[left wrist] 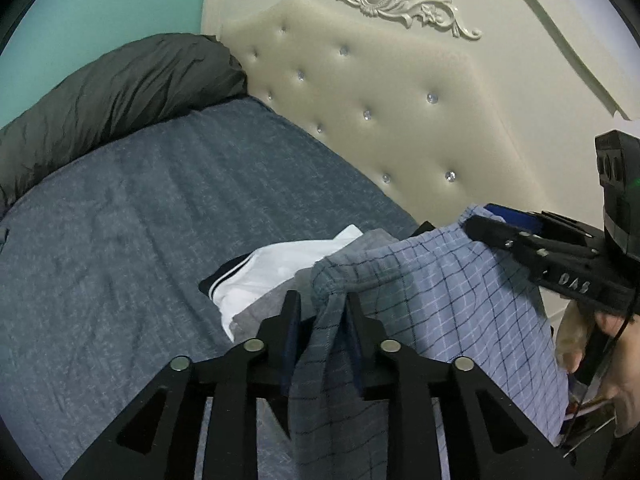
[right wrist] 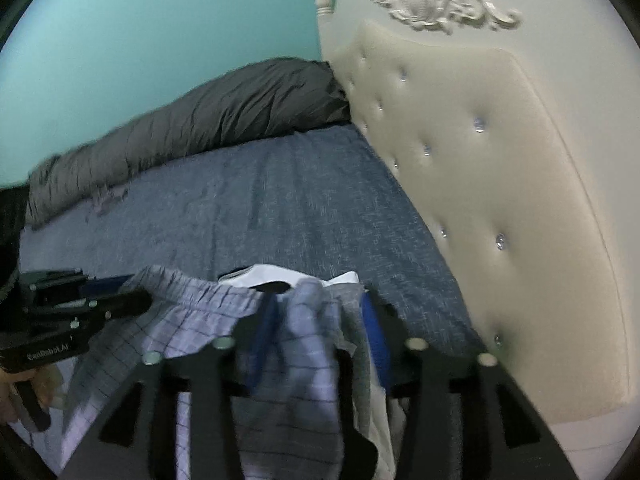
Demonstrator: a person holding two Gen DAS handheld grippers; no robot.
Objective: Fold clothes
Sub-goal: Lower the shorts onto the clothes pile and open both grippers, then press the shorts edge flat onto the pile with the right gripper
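Both claws hold the blue plaid shorts (left wrist: 440,280) by the waistband, lifted above the bed (left wrist: 140,240) close to the tufted headboard (left wrist: 400,100). The left claw (left wrist: 324,308) pinches one end of the band; the right claw (right wrist: 320,312) grips the other end, apparently with a grey layer caught in too. This looks like the spread-out step; next, the shorts need lowering flat onto the bed, away from the headboard, before any fold.

The left wrist view shows a white garment with dark trim (left wrist: 280,268) lying under the shorts. The right wrist view shows more of the grey duvet (right wrist: 200,112) at the bed's far side.
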